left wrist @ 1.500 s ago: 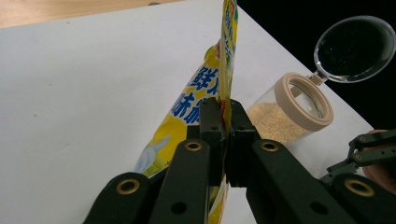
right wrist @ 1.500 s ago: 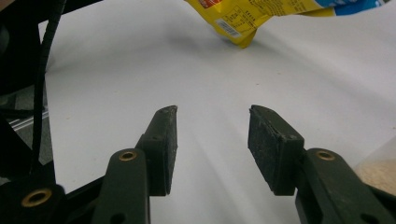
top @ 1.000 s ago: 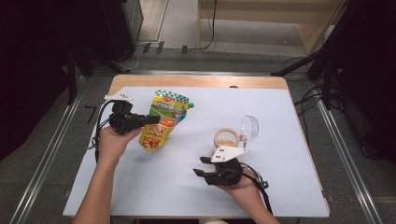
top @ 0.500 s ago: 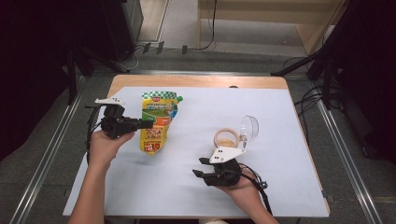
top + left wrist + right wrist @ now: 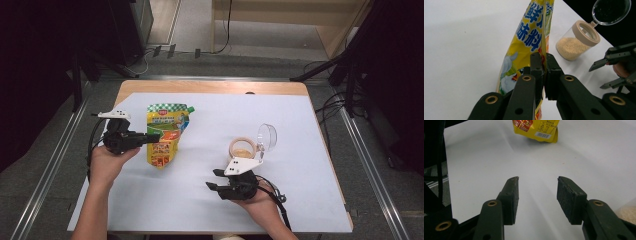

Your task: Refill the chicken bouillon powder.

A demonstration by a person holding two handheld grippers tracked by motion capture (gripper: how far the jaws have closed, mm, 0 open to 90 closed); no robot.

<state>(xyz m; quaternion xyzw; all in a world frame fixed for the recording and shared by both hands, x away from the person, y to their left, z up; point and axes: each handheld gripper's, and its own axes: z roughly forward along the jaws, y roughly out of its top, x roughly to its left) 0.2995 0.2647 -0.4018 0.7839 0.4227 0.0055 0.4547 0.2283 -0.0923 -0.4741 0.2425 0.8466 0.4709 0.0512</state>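
Seasoning pouch (image 5: 164,132) is standing on the white table cover (image 5: 300,125), left of centre, with the left gripper (image 5: 150,138) clamping its edge (pads (image 5: 537,65) are squeezing the seam). Grip done; pouring not started, I'd say. Open jar (image 5: 243,148), lid flipped back, is sitting well right of it, partly filled with granules. Right gripper (image 5: 216,180) is idling beside the jar, jaws apart, holding nothing.
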